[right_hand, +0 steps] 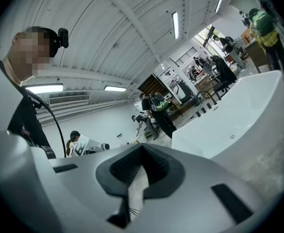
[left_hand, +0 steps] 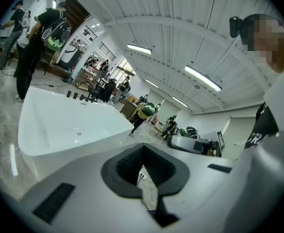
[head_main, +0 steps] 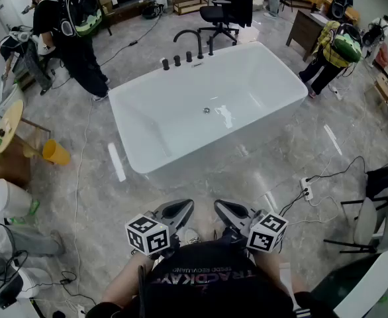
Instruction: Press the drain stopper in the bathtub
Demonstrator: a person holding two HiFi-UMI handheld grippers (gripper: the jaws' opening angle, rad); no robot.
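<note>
The white bathtub (head_main: pixel 181 152) stands on the marble floor ahead of me. Its small metal drain stopper (head_main: pixel 206 110) sits in the middle of the tub's bottom. Both grippers are held low near my chest, well short of the tub. My left gripper (head_main: pixel 181 211) is shut with nothing in it, and so is my right gripper (head_main: pixel 224 211). In the left gripper view the tub (left_hand: pixel 59 125) and stopper (left_hand: pixel 79 133) lie at left beyond the left gripper (left_hand: pixel 143 171). In the right gripper view the tub (right_hand: pixel 229 125) lies at right beyond the right gripper (right_hand: pixel 141 171).
Black taps (head_main: pixel 187 52) stand on the tub's far rim. A person in black (head_main: pixel 75 25) stands at the far left, another with a green backpack (head_main: pixel 336 48) at the far right. A power strip (head_main: pixel 306 191) and cables lie on the floor at right.
</note>
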